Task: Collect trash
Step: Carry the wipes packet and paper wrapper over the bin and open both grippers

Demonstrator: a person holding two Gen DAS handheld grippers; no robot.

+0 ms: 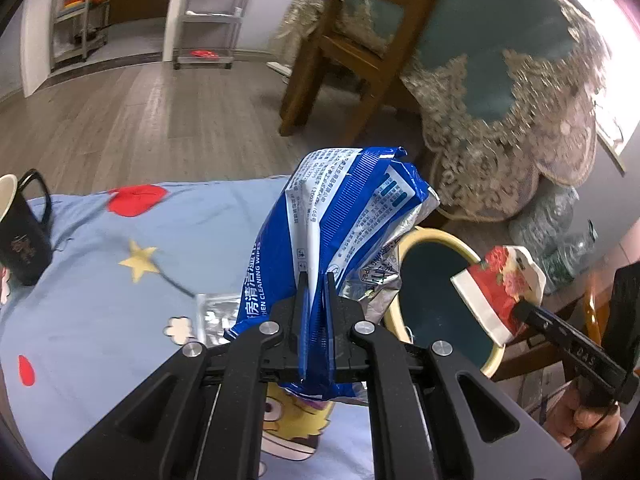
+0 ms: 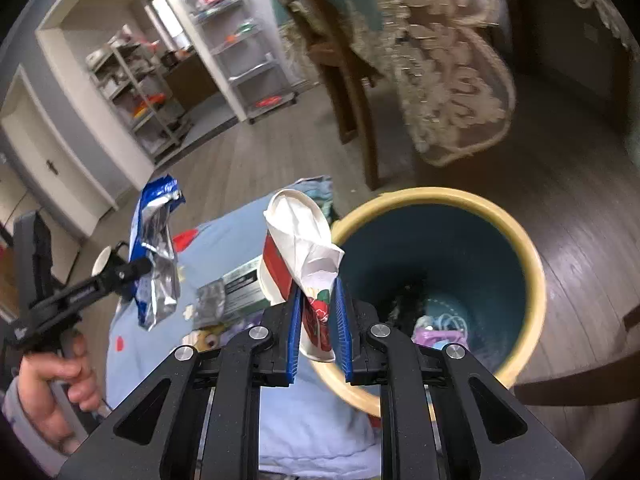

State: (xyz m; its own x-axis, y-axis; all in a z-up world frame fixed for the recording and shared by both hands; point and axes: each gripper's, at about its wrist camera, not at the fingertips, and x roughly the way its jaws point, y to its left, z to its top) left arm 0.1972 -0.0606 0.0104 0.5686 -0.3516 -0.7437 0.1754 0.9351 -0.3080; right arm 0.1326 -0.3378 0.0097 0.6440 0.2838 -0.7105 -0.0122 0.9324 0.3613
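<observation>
My left gripper (image 1: 315,280) is shut on a blue and white wet-wipes packet (image 1: 344,216), held up above the light blue tablecloth (image 1: 100,280) near its right edge. The right wrist view shows that packet (image 2: 154,256) hanging at the left. My right gripper (image 2: 318,292) is shut on a crushed red and white paper cup (image 2: 298,248), held at the near-left rim of the bin (image 2: 440,196). The bin is round, cream-rimmed and teal inside, with some trash at its bottom. From the left wrist, the cup (image 1: 496,288) hangs over the bin (image 1: 436,240).
A black mug (image 1: 22,232) stands on the cloth at the far left. A silver foil wrapper (image 1: 214,312) lies on the cloth below the packet. A wooden chair (image 1: 340,48) and a lace-covered table (image 1: 520,92) stand beyond. Metal shelves (image 1: 208,16) line the far wall.
</observation>
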